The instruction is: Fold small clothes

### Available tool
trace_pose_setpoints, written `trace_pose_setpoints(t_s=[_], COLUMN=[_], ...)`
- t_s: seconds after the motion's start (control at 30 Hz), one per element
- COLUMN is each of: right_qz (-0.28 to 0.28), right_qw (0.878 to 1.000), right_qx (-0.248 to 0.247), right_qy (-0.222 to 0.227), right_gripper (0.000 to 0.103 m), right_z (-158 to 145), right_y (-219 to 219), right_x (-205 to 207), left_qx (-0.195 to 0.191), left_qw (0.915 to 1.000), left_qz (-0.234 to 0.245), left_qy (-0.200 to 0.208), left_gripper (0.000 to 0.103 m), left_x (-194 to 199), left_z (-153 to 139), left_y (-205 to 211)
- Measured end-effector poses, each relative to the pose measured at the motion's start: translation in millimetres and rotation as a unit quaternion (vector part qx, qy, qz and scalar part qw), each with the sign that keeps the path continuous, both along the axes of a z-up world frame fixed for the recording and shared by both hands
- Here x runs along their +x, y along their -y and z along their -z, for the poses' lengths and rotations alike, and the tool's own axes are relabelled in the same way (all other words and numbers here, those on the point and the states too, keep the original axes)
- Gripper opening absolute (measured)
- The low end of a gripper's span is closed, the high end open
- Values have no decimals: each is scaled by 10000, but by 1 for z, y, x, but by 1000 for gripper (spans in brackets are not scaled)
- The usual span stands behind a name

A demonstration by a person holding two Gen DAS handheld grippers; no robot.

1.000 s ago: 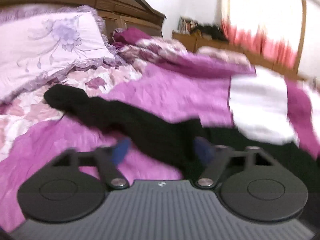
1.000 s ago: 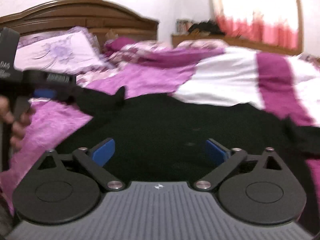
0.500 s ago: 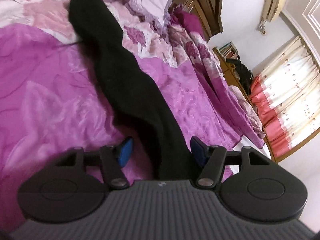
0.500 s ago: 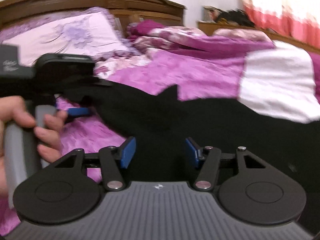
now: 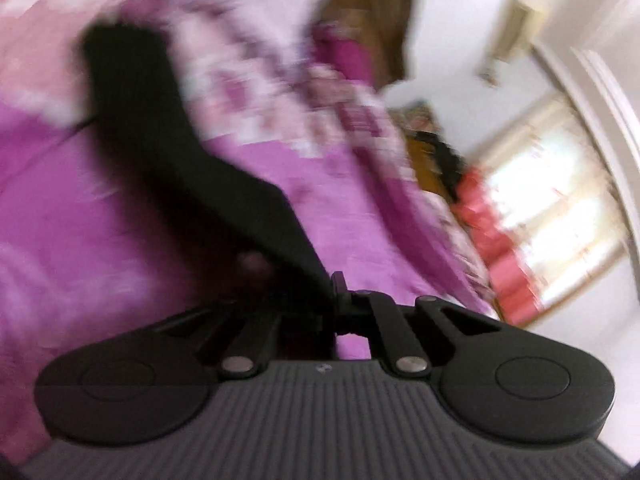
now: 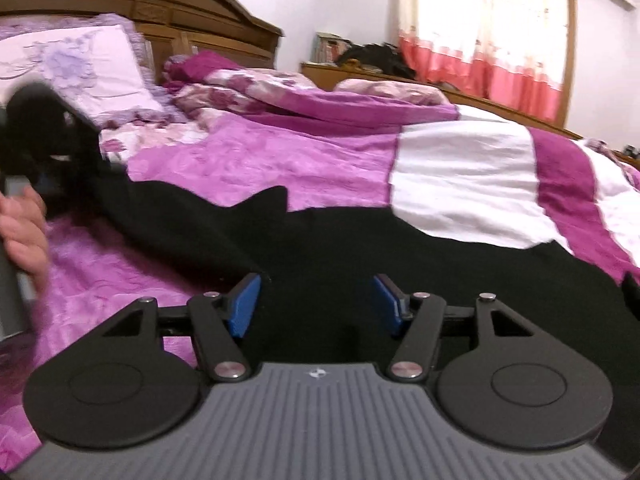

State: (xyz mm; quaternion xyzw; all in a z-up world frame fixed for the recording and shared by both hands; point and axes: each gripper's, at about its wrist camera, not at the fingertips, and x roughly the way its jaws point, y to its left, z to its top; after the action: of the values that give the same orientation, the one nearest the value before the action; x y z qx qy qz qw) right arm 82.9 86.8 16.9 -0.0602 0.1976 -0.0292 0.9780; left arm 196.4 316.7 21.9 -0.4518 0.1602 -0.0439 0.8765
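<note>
While your left hand-held gripper (image 5: 334, 312) is clenched on the black garment (image 6: 360, 256), steady it.
It lies on the bed (image 6: 280, 160); your right hand-held gripper (image 6: 316, 304) stands released over it: pinch one layer, then lift evenly.

The black garment (image 6: 360, 248) covers the near bed; the purple bedspread (image 6: 256, 160) behind lies open, up to the pillow (image 6: 92, 68).

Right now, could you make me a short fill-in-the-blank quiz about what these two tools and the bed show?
1. The left tool is shut on the ____ garment.
2. The right tool has its jaws ____, with blue pads.
3. The garment lies on a ____ bedspread.
4. The headboard is made of ____.

Missing words: black; open; purple; wood
</note>
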Motion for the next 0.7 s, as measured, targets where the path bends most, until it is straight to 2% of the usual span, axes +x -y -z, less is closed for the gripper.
trace_pose_setpoints(t_s=[0.13,0.27,0.4,0.5,0.63,0.7], right_qz=[232,458,932,1386,1426,1435], right_qw=[9992,9957,9816,9789,9717,9677], right_qx=[263,770,1641,1405,1682,1925], right_qy=[-177,-253,-300,-525,-849,-768], right_gripper=[71,71,71,71,72,74], right_z=[4,2,-7,-6,4,11], right_y=[19,40,85,116,148,155], right_x=[0,3,-10,-17,-16,-14], left_qx=[-25,292,486,807,978,959], left_qw=[9971,9915,9857,9775,9672,9618], left_qz=[536,961,1393,1759,2226,2444], left_qy=[546,829,810,843,741,776], left_gripper=[6,6,6,6,6,6], left_x=[-16,-20,-16,-19,-17,-20], left_z=[-24,-36,-36,-35,-27,-23], left_y=[26,62,93,118,147,158])
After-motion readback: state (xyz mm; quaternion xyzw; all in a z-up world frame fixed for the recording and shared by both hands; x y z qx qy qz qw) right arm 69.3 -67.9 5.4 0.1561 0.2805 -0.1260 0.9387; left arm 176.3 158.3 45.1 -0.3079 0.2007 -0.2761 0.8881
